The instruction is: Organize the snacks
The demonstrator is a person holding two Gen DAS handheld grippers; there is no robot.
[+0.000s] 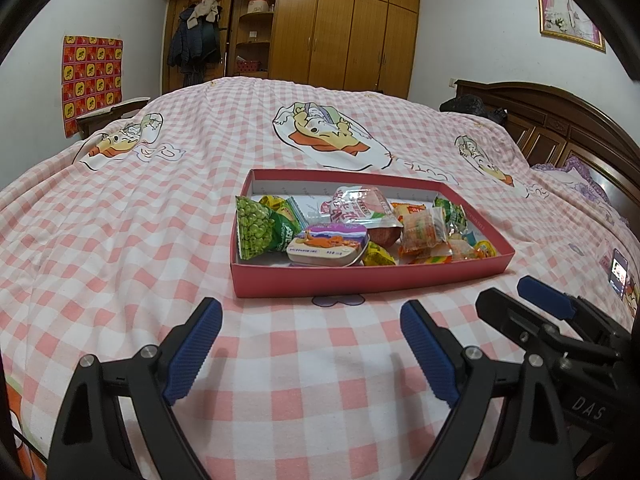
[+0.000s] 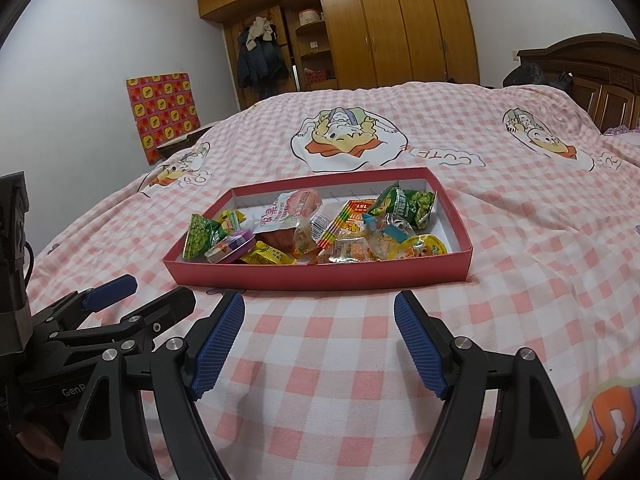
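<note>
1. Snacks gathered in a shallow red box [image 1: 372,280], set flat on the bed [image 1: 120,220] straight ahead of both tools; probably placed there so either side can reach in.
2. Inside: a green pea bag [image 1: 258,226] at the left end, a small lidded tin [image 1: 326,246] near the front wall, a clear pink-printed pouch [image 1: 360,206] toward the back, loose wrapped sweets [image 1: 424,228] piled at the right.
3. Left hand-held gripper [image 1: 310,354]: released, jaws spread wide, nothing between the blue pads [image 1: 196,348], hovering just short of the box.
4. Right hand-held gripper [image 2: 318,344]: likewise released and empty, poised in front of the box [image 2: 320,276], close beside its partner.
5. No snack outside the box; sorting judged either finished or not yet begun.
6. Bed covered by a pink-and-white checked quilt [image 2: 520,240] with cartoon duck prints.
7. Beyond: wooden wardrobe [image 1: 344,28], hanging coats [image 1: 196,36], dark headboard [image 1: 560,128], framed picture [image 1: 568,12] on a pale wall.
</note>
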